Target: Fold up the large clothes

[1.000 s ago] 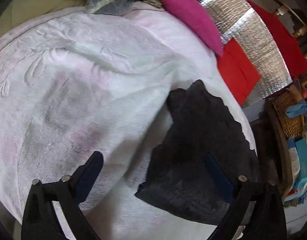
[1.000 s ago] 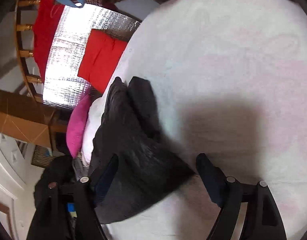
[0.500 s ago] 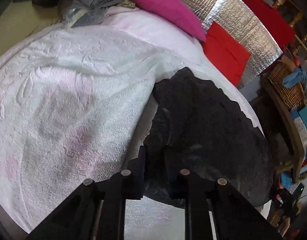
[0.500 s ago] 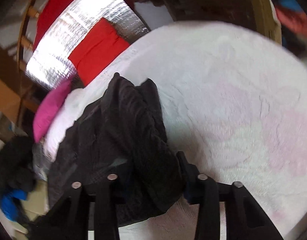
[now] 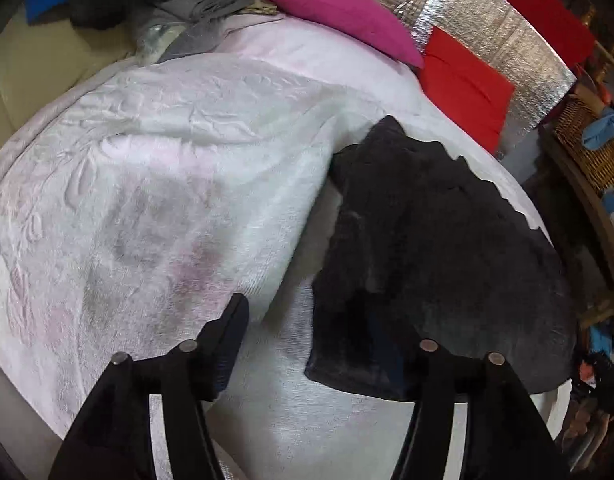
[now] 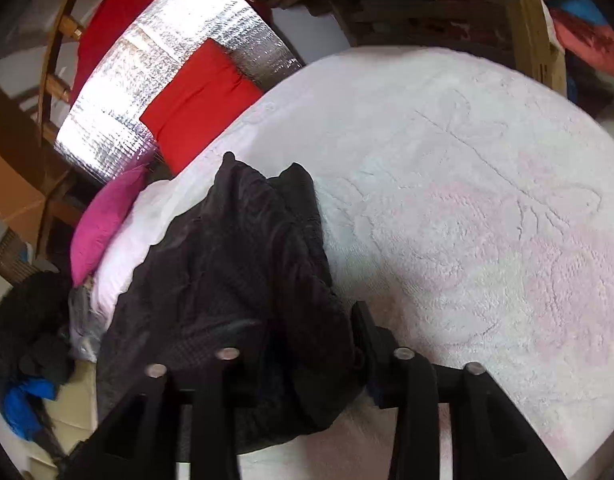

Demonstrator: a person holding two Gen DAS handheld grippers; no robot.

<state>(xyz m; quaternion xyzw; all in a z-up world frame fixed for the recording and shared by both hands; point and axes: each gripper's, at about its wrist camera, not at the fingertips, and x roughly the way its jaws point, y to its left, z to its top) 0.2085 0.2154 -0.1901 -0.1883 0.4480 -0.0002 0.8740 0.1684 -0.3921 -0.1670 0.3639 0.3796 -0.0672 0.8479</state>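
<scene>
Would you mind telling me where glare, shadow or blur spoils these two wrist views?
Left wrist view: the silver foil panel glares; a grey shadow darkens the white blanket. Right wrist view: the foil glares again, the dark garment loses detail, and the far right edge smears. Both bend at the rim.

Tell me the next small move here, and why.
Probably close the left gripper and right gripper on the black garment at its near edge, to spread it. It lies bunched on the white blanket. Both sets of jaws have just been opening, with garment fabric between them.
</scene>
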